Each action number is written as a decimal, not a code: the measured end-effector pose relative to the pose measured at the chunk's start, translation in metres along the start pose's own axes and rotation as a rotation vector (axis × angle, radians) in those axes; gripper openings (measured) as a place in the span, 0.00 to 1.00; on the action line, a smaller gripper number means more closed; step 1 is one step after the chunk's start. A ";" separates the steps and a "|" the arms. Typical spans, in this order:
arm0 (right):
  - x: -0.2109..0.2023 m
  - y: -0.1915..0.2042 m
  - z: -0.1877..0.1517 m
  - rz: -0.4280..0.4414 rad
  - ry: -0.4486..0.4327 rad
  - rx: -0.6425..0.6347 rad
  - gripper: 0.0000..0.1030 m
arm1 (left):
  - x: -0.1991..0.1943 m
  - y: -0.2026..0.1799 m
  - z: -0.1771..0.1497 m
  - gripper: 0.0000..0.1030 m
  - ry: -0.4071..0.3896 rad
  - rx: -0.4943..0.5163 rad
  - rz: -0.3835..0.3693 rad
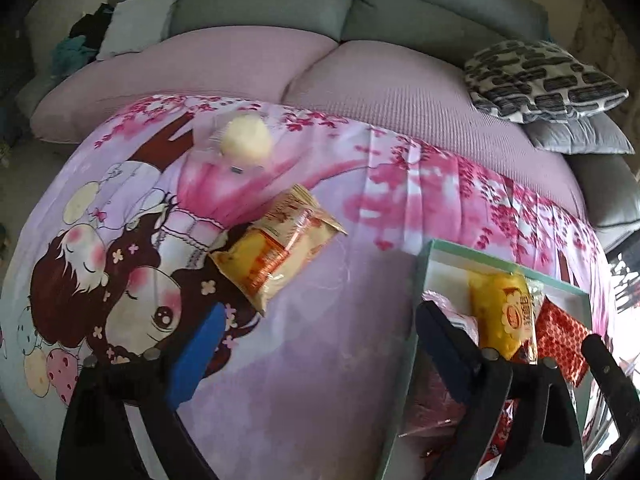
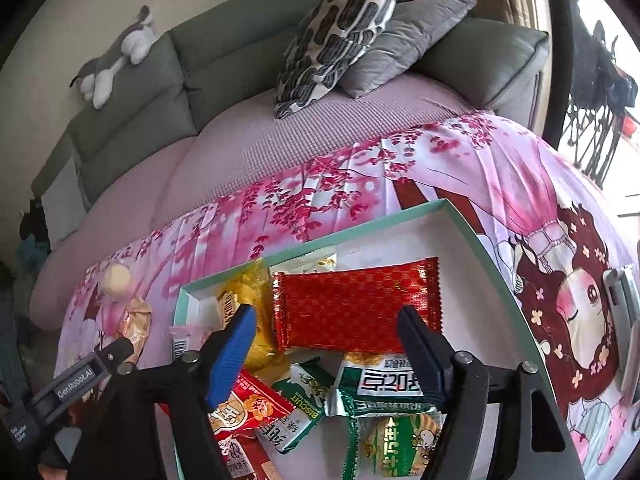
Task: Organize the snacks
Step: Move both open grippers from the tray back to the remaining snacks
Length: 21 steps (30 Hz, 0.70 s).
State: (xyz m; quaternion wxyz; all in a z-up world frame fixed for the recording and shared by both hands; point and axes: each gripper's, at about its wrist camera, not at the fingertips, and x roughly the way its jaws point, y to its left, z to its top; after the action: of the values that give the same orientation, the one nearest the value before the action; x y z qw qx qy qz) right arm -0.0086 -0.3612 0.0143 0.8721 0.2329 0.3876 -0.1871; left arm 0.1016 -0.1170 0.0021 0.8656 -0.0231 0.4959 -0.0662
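Left tool (image 1: 316,356), spread and empty, is nearer the orange packet (image 1: 276,250), which lies left of the box (image 1: 416,292), slanting away

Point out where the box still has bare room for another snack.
Free: the box's white floor beyond the red packet, up to the far rim and right wall. Crowded: the near end, where green biscuit packets and the yellow packet overlap.

Box and packets partly hidden
The green box (image 1: 500,264) runs off the lower edge behind the jaws; the red packet (image 1: 560,332) is half covered; packets (image 2: 392,440) below are cropped, print unreadable.
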 end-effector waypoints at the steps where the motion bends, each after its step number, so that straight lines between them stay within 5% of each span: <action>1: 0.001 0.002 0.000 -0.001 0.000 -0.005 0.77 | -0.001 0.001 0.001 0.93 -0.003 -0.004 0.002; 9: 0.000 0.016 -0.003 0.009 -0.022 -0.059 1.00 | 0.000 0.000 0.000 0.94 -0.019 0.010 0.018; 21: -0.005 0.028 -0.002 0.039 -0.064 -0.069 1.00 | -0.008 0.003 0.007 0.97 -0.064 0.056 0.021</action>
State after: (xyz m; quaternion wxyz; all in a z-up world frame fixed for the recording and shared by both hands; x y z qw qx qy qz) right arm 0.0008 -0.3364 0.0245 0.8951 0.2041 0.3609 -0.1639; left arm 0.1044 -0.1129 0.0119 0.8820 0.0041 0.4660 -0.0700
